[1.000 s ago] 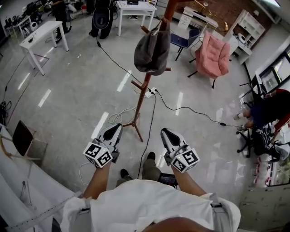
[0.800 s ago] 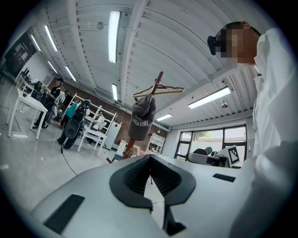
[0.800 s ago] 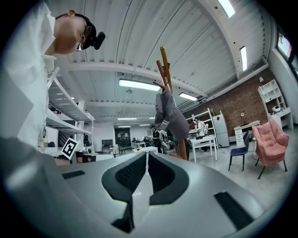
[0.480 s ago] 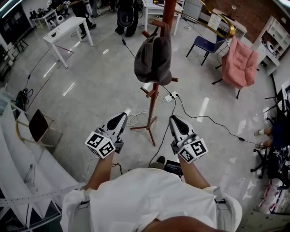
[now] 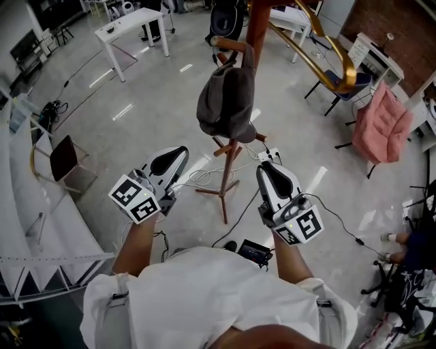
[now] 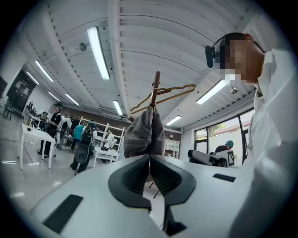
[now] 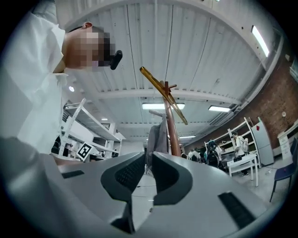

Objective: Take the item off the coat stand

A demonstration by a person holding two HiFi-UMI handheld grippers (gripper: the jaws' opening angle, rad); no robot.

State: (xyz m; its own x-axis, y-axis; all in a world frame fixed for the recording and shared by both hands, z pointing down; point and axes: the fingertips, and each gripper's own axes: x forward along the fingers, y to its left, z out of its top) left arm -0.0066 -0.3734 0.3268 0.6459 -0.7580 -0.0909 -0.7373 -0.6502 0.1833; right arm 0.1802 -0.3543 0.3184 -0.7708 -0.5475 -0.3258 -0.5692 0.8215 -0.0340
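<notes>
A grey bag (image 5: 226, 102) hangs by its strap from a peg of the wooden coat stand (image 5: 257, 31), whose feet (image 5: 223, 185) rest on the floor. My left gripper (image 5: 178, 151) is shut and empty, held below and left of the bag and apart from it. My right gripper (image 5: 264, 168) is also shut and empty, below and right of the bag. In the left gripper view the bag (image 6: 144, 135) hangs straight ahead beyond the closed jaws (image 6: 149, 158). In the right gripper view the bag (image 7: 157, 137) and the pole (image 7: 172, 130) stand ahead of the jaws (image 7: 149, 155).
A gold hanger (image 5: 330, 44) hangs off the stand's top. White cables and a power strip (image 5: 270, 155) lie by the stand's feet. A white table (image 5: 133, 20) is at the back left, a pink chair (image 5: 381, 123) at the right, a small brown chair (image 5: 63, 158) at the left.
Both grippers have risen and come closer to the stand, one on each side of it. The bag still hangs on its peg. Both stay shut.
</notes>
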